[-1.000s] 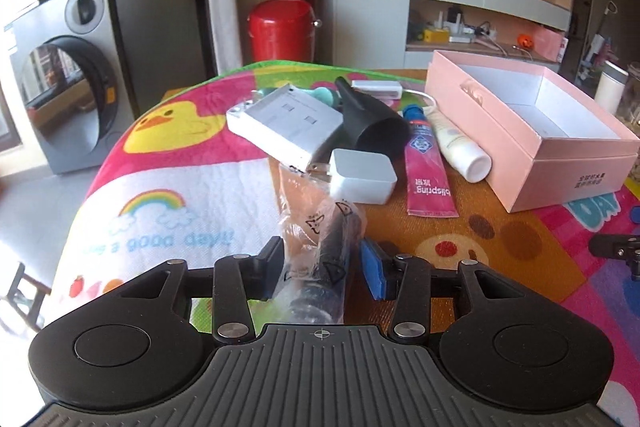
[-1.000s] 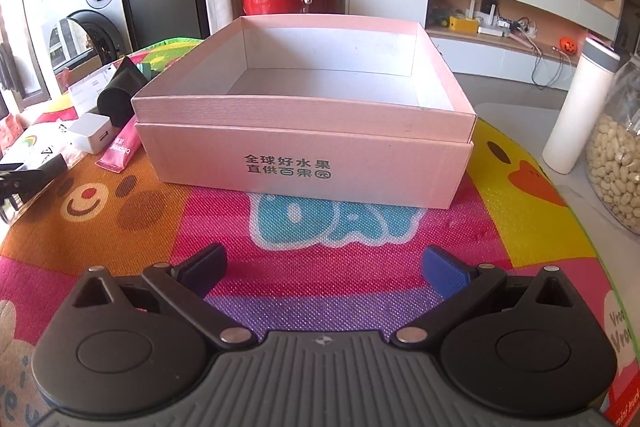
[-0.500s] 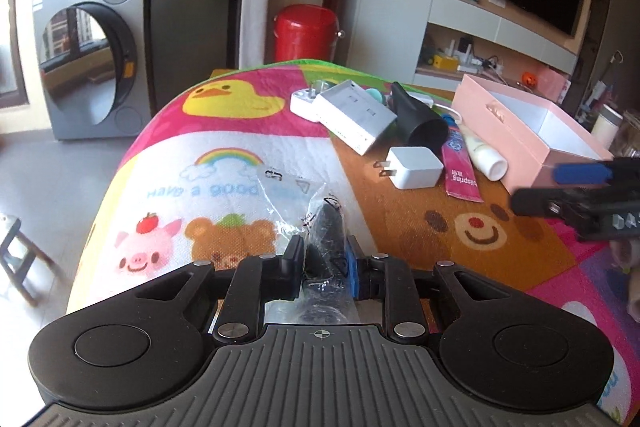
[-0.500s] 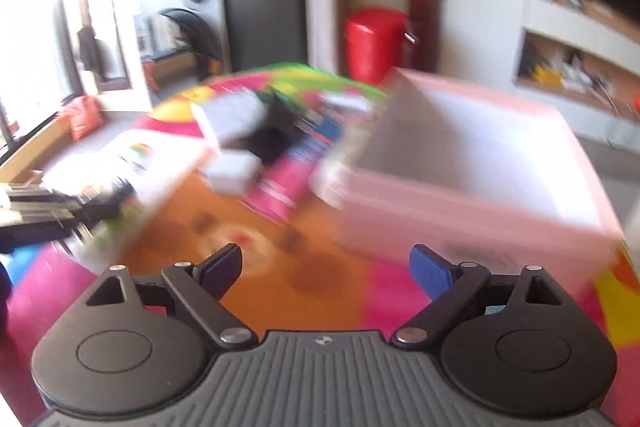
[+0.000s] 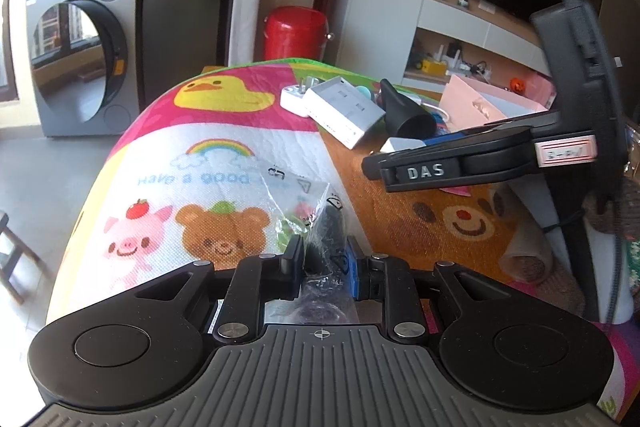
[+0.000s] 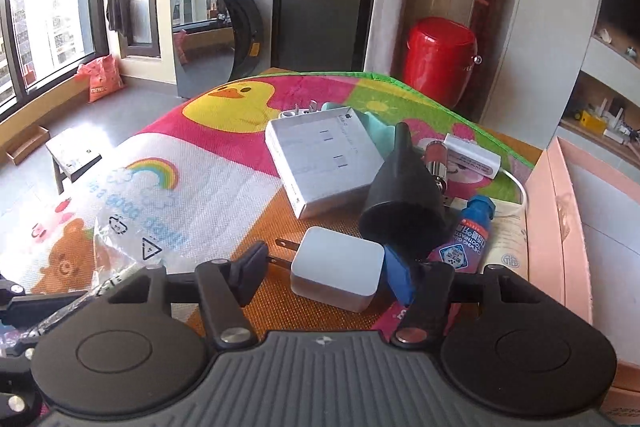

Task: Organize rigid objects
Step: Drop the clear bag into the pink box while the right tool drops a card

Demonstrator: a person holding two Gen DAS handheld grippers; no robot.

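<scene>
My left gripper (image 5: 323,259) is shut on a clear plastic bag with a black object inside (image 5: 326,227), held above the cartoon mat. My right gripper (image 6: 326,267) is open around a white charger cube (image 6: 338,275) that lies on the mat; it is seen from the side in the left wrist view (image 5: 460,163). Behind the cube lie a black funnel-shaped nozzle (image 6: 400,203), a white flat box (image 6: 320,157), a blue-capped pink tube (image 6: 468,239) and a small white adapter (image 6: 472,155). The open pink box (image 6: 560,227) stands at the right.
A second white plug (image 6: 296,113) lies behind the flat box. The colourful mat (image 6: 200,179) covers the table, whose edge falls off at the left. A red bin (image 6: 440,59) and a washing machine (image 6: 224,23) stand on the floor beyond.
My right gripper swung left from the pink box and came down around the white charger cube. My left gripper closed on the bagged black object and drew back from the pile.
</scene>
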